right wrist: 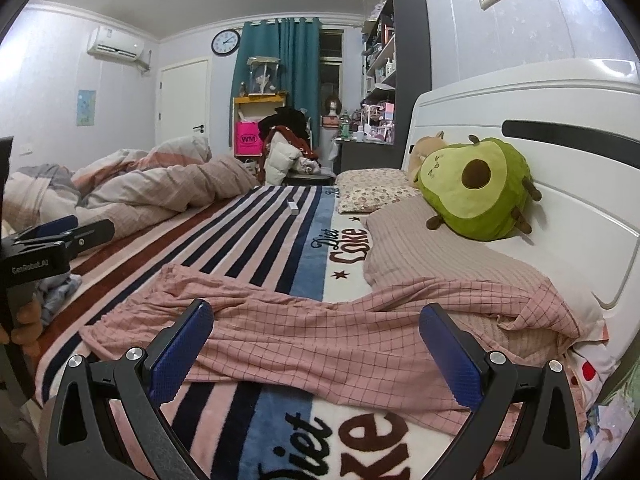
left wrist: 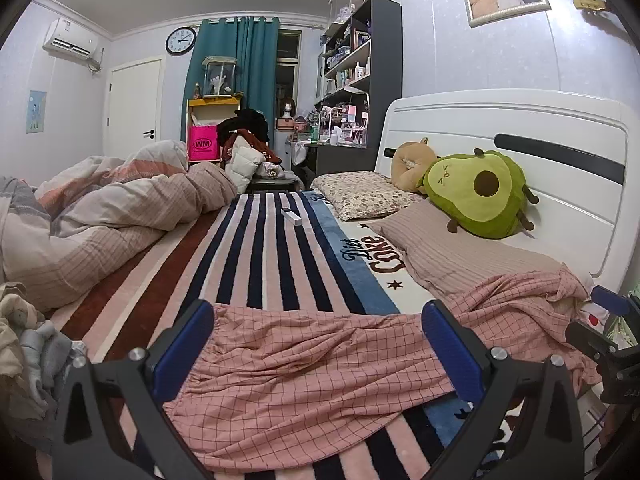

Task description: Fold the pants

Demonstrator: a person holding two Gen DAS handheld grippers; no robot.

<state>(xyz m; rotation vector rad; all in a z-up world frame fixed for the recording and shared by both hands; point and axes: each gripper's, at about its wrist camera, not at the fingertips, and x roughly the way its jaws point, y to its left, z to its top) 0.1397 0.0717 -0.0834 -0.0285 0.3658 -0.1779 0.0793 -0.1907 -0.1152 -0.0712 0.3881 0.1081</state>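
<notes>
Pink checked pants lie spread and rumpled across the striped blanket on the bed. Their gathered waistband sits near the left finger in the left wrist view. The far end is bunched up against the beige pillow. My left gripper hovers open over the waist part, nothing between its blue pads. The right gripper is open too, just above the pants mid-leg. The left gripper also shows at the left edge of the right wrist view, held by a hand.
A crumpled quilt fills the bed's left side. A green avocado plush and a floral pillow lean by the white headboard. A small white box lies on the blanket. Loose clothes sit at the near left.
</notes>
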